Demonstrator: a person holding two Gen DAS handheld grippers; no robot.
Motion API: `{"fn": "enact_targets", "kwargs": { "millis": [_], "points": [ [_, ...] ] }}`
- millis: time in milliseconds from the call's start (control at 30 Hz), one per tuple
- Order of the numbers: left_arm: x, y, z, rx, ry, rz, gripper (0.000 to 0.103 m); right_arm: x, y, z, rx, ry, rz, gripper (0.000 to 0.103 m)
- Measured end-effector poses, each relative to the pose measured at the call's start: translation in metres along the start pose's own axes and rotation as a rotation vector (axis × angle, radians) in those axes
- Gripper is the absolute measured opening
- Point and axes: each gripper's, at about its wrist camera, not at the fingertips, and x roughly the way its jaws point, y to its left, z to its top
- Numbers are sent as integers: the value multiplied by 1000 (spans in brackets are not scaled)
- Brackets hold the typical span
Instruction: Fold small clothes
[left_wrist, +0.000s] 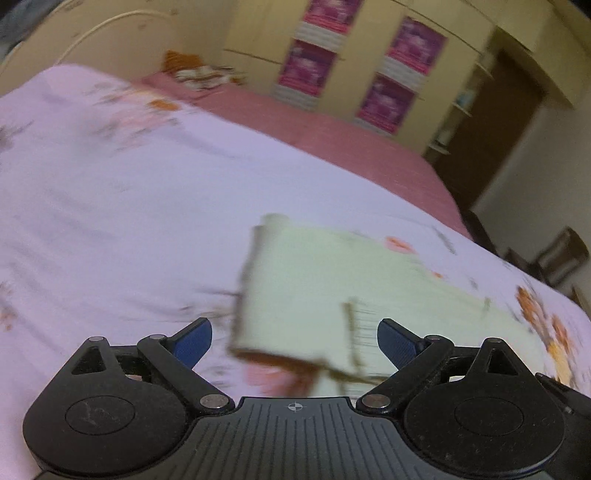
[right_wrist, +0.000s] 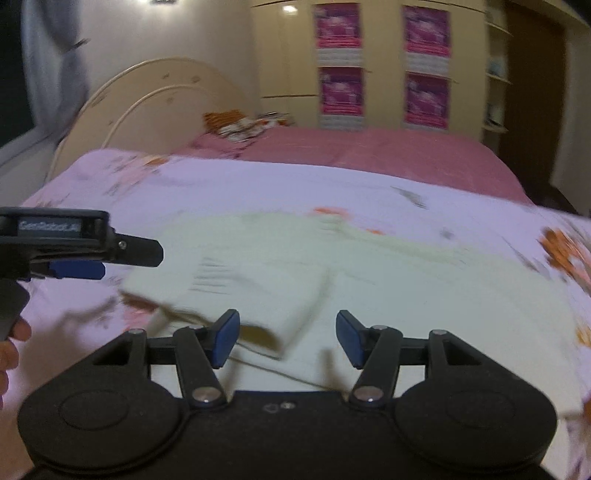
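The pale cream garment (right_wrist: 369, 280) lies spread on the lilac floral bedspread (left_wrist: 110, 192) near the bed's close edge, with one end already turned over on itself into a thick flap (right_wrist: 236, 295) whose free edge lifts slightly off the layer beneath. It looks like light, soft knit or cotton: limp, likely to sag and slide when lifted by one point, yet not slippery and in no way fragile, so a firm pinch should do it no harm. The best hold seems to be at the corners or along the doubled edge of the flap, where the layers give the pads something to bite, rather than in the flat middle, which would only bunch. The left claw (left_wrist: 295, 343) hangs over the folded end with its blue pads spread wide and nothing between them pressing; the cloth lies beyond and below the tips. The right claw (right_wrist: 287, 339) stands about half open, likewise empty, over the near edge of the flap. Both views are blurred, so seams and any print are hard to tell. Beyond lie a pink sheet (right_wrist: 369, 151), a cream headboard (right_wrist: 155, 92) and a wardrobe (right_wrist: 384, 62).
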Motion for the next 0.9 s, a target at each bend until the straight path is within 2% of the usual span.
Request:
{"fn": "enact_targets", "kwargs": {
  "millis": [100, 167, 333, 433, 467, 500, 533, 633, 767, 900],
  "points": [
    [5, 10, -2, -13, 6, 24, 96, 15, 23, 0, -112, 22, -19, 57],
    [16, 12, -5, -16, 21, 29, 96, 21, 32, -3, -178, 25, -72, 56],
    [32, 18, -12, -32, 47, 28, 96, 30, 37, -6, -235, 43, -107, 46],
    [37, 17, -13, -31, 58, 25, 96, 31, 37, -2, -236, 29, -114, 31],
    [38, 15, -13, -23, 58, 25, 96, 31, 35, 0, -220, 25, -107, 19],
    [39, 13, -12, -15, 56, 26, 96, 30, 32, 1, -195, 15, -102, 9],
    [40, 11, -12, -7, 57, 29, 96, 29, 26, 5, -144, 6, -88, 7],
    [43, 3, -13, 18, 58, 38, 96, 18, -14, 16, 153, -11, -22, 5],
    [45, -9, -15, 35, 56, 13, 96, -5, -76, 8, 441, -49, -52, 4],
    [51, -23, -20, 85, 64, 21, 96, -19, -127, -23, 618, -2, -138, 4]
  ]
}}
